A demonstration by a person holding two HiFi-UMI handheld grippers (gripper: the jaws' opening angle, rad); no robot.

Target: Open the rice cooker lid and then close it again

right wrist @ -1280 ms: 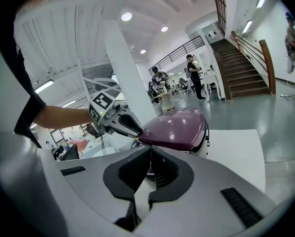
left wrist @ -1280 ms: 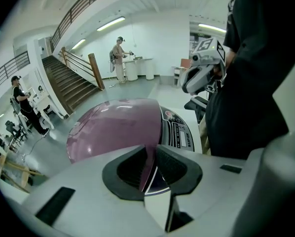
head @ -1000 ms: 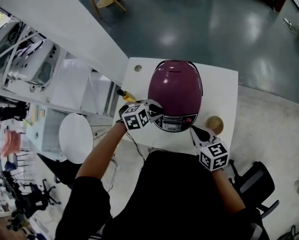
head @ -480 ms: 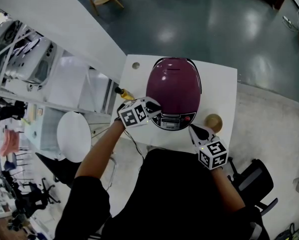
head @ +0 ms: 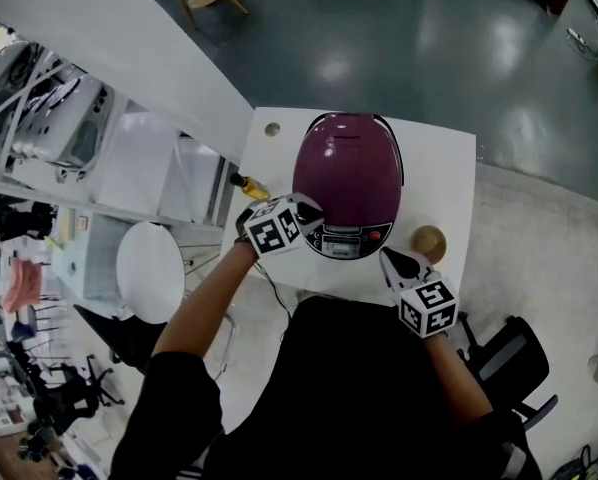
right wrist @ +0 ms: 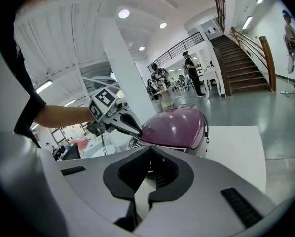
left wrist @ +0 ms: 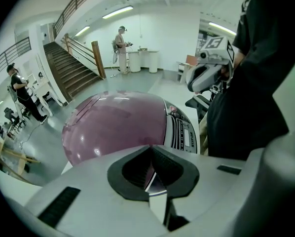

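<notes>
The purple rice cooker (head: 349, 173) stands on the white table (head: 449, 168) with its lid down and its control panel (head: 344, 243) facing me. My left gripper (head: 314, 220) is at the cooker's front left corner. Its jaws have just been closing and now meet with nothing between them. In the left gripper view the cooker (left wrist: 115, 127) lies just beyond the shut left gripper (left wrist: 150, 152). My right gripper (head: 391, 260) hovers shut and empty off the front right corner. The right gripper view shows the cooker (right wrist: 174, 127) ahead of the right gripper (right wrist: 150, 152).
A round brown wooden piece (head: 429, 243) lies on the table right of the cooker, close to my right gripper. A yellow-handled tool (head: 249, 185) sits at the table's left edge. A round white stool (head: 151, 273) stands left of me and a dark chair (head: 509, 368) to my right.
The left gripper has rolled slightly at the cooker's front left corner. The right gripper and the lid look the same.
</notes>
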